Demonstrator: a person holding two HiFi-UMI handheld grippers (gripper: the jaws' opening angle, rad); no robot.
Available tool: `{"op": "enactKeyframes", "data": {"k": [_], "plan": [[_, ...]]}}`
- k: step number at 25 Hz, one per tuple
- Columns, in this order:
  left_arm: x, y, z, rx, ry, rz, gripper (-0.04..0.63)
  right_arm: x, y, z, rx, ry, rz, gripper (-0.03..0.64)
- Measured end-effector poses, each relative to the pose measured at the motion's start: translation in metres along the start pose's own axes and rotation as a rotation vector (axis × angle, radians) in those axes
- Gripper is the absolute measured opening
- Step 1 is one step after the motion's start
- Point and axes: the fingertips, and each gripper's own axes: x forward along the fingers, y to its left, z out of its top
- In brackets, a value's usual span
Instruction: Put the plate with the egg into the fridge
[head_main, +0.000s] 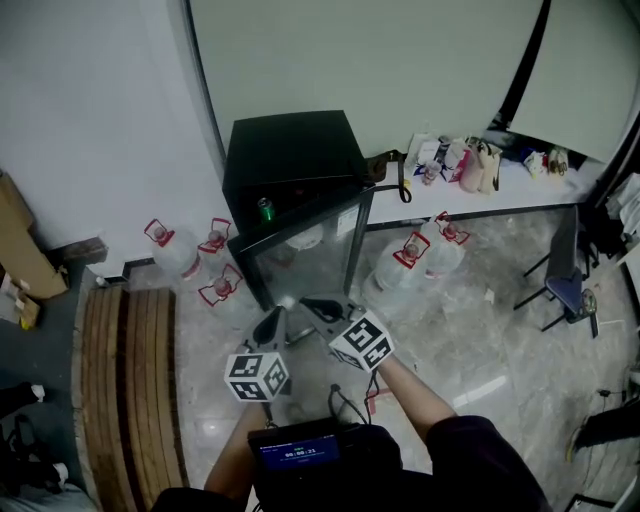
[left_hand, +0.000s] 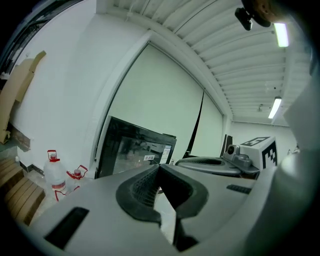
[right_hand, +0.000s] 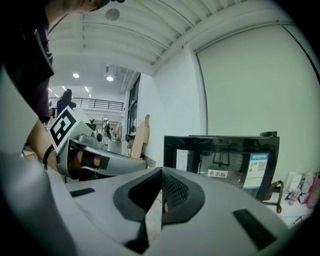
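Side by side and nearly level, my left hand-held gripper (left_hand: 159, 166) and right hand-held gripper (right_hand: 161, 170) point at the fridge (head_main: 290, 160), both closed and empty. The white plate (head_main: 305, 237) shows behind its glass door (head_main: 300, 268).

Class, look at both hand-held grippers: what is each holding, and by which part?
Nothing. The left hand-held gripper and the right hand-held gripper are both shut and empty.

Water bottles (head_main: 172, 250) flank the fridge (head_main: 290, 160); floor (head_main: 450, 340) before its door (head_main: 300, 258) lies open.
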Motion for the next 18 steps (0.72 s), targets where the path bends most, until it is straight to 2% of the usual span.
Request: {"op": "enactKeyframes", "data": {"k": [7,18], "plan": [[0.02,-0.016,0.008,0.073,0.0,-0.044,0.008,-0.011,-0.013,0.007,0.009,-0.046,-0.044,0.008],[0.034,-0.034,0.01,0.081,0.009,-0.072,0.008,-0.027,-0.032,0.01,0.045,-0.075,-0.091,0.008]]}}
